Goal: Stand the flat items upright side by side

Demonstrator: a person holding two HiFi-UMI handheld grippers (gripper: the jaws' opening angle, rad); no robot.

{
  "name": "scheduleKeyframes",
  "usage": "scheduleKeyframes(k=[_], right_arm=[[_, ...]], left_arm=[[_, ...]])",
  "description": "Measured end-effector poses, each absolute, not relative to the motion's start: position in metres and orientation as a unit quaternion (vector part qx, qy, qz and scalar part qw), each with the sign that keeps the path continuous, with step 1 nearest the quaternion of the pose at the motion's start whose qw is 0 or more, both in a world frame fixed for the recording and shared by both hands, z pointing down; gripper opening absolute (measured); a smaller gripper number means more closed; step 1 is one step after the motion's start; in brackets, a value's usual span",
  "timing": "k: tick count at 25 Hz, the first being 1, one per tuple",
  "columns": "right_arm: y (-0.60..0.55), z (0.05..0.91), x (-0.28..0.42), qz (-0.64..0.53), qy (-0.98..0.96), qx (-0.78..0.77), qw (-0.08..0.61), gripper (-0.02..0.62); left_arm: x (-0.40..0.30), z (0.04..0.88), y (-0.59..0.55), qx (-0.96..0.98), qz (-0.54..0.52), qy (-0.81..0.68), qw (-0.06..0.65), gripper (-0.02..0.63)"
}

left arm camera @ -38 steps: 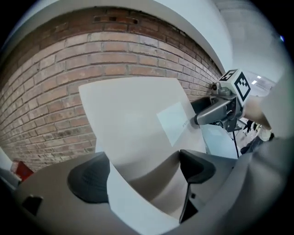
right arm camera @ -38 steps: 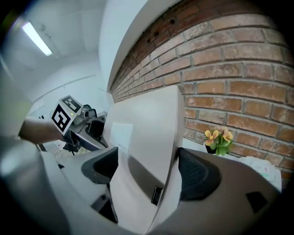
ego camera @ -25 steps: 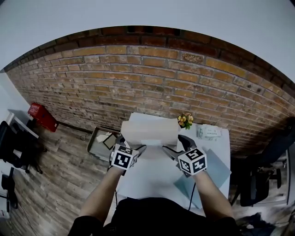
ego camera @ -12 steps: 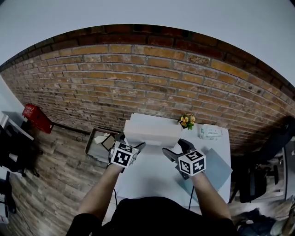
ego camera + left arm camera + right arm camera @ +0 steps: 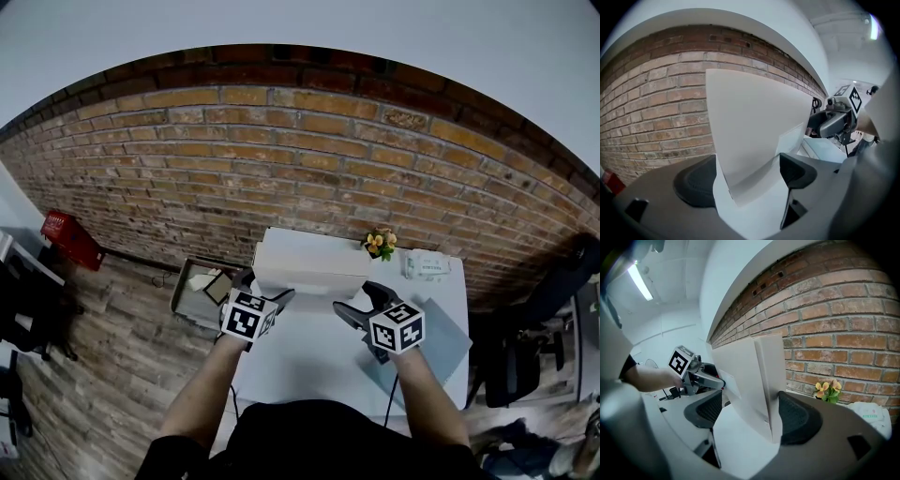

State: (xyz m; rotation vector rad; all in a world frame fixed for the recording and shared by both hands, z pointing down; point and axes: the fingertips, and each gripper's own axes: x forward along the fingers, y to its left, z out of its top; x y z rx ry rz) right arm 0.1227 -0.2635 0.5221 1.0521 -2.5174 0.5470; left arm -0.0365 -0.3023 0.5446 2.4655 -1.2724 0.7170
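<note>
The bare white desk [image 5: 309, 361] lies open from the person's edge up to the upright white flat panels [image 5: 309, 262], which stand across its far end like a barrier. The red brick wall [image 5: 281, 159] closes off the space behind them. On the right, a small pot of yellow flowers [image 5: 379, 244], a white packet [image 5: 427, 267] and a flat grey-blue sheet [image 5: 441, 342] take up room.

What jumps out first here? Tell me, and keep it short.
A stack of white boards stands upright on the table before a brick wall. The left gripper and right gripper are at its ends; the right's jaws, astride the stack, have just eased wider. Yellow flowers sit at the stack's right end.
</note>
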Motion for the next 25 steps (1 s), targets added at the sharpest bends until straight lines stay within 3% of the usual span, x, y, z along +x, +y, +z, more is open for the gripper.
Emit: scheduleKeyframes(k=[25], right_arm=[[-0.251, 0.518, 0.148, 0.218, -0.902, 0.344, 0.143, 0.443]], left_arm=[[-0.066, 0.543, -0.265, 0.825, 0.214, -0.495, 0.168, 0.448]])
